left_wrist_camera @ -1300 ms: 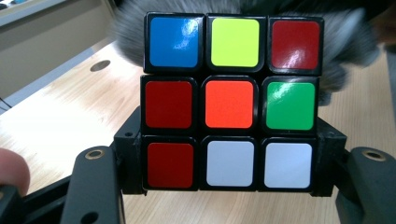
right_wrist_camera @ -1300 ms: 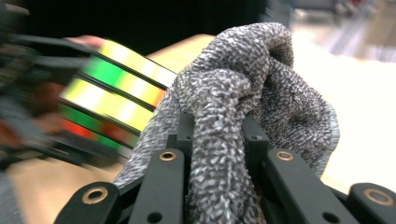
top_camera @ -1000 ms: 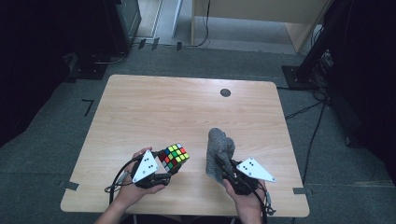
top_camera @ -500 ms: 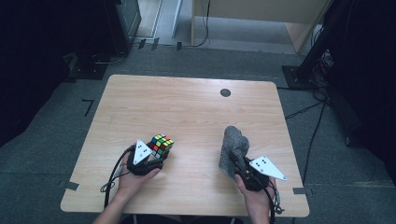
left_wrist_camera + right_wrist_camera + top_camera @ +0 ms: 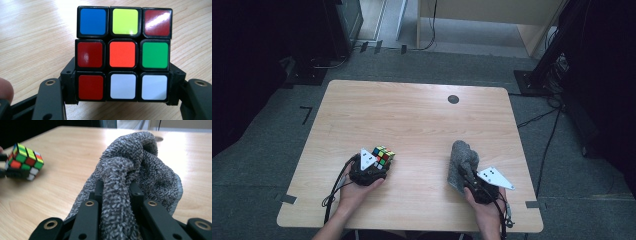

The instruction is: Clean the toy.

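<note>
Puzzle cube (image 5: 122,53) with its lower sides covered by black jaws, grey cloth (image 5: 135,185) hiding the pads that pinch it, cloth's lower end cut off by the frame edge, person's forearms cropped at bottom.

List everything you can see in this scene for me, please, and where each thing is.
puzzle cube: one, many-coloured squares on black, near left part of the table, clamped in the left gripper
cloth: one, grey, fuzzy, near right part of the table, pinched in the right gripper
table: one, light wood, centre of the room
round cap: one, dark, set in the tabletop near its far edge
tape marks: a few, dark, at the table's near corners
floor: grey carpet, cables lying on it
left gripper: black, shut on the cube
right gripper: black, shut on the cloth
hands: two, at the near edge
</note>
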{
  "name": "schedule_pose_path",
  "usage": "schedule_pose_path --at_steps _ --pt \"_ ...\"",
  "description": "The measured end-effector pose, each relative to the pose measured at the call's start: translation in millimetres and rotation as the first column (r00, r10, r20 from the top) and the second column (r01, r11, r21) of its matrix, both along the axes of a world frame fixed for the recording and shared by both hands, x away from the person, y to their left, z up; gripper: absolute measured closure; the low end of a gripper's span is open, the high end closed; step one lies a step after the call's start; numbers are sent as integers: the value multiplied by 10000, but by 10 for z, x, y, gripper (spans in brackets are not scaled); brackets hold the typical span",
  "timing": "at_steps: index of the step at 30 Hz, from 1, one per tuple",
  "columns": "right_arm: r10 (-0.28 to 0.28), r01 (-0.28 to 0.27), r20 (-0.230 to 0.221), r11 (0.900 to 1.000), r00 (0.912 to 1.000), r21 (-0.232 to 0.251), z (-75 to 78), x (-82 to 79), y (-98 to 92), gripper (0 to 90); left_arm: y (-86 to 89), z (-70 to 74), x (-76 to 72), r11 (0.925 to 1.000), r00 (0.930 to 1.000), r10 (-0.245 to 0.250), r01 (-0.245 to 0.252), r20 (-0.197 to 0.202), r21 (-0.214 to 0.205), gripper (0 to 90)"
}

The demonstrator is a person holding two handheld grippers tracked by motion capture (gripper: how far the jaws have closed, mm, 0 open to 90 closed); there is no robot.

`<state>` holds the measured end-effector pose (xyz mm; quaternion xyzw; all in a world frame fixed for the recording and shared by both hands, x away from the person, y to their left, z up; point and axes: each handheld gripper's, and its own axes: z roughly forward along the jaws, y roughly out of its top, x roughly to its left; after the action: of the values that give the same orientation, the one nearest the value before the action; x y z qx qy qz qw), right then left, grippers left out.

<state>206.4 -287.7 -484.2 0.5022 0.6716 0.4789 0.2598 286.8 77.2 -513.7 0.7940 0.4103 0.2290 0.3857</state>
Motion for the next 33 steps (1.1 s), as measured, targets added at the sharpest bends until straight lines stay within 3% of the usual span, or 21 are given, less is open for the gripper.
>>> schedule_pose_path --at_steps 6,22,24,26,29,31,32,33 --pt "-10 7 -390 10000 9992 -71 -86 31 3 765 -2 0 4 10000 9999 40 -40 106 -39 309" --pt "22 -26 -584 10000 9983 -67 -153 53 21 766 -55 -10 30 10000 10000 -68 68 43 33 334" --pt "25 -31 -672 10000 9977 -92 -168 58 35 767 -59 -6 13 9998 9994 -195 192 275 110 321" --pt "53 -64 -719 9999 9974 -152 -185 67 45 766 -55 12 -11 9996 9983 -273 276 516 -46 249" --pt "27 -46 -900 9998 9959 -211 -231 97 52 767 -28 32 -29 9991 9984 -264 279 500 -309 166" --pt "-28 4 -1041 9997 9946 -233 -273 126 57 766 -11 44 -32 9988 9989 -231 248 412 -414 151" --pt "-32 6 -1102 9997 9939 -233 -292 142 59 765 25 91 -46 9971 9996 -260 268 126 -707 144" --pt "-24 -1 -1222 9998 9925 -209 -306 155 60 764 39 125 -54 9970 9998 -203 202 0 -748 144"
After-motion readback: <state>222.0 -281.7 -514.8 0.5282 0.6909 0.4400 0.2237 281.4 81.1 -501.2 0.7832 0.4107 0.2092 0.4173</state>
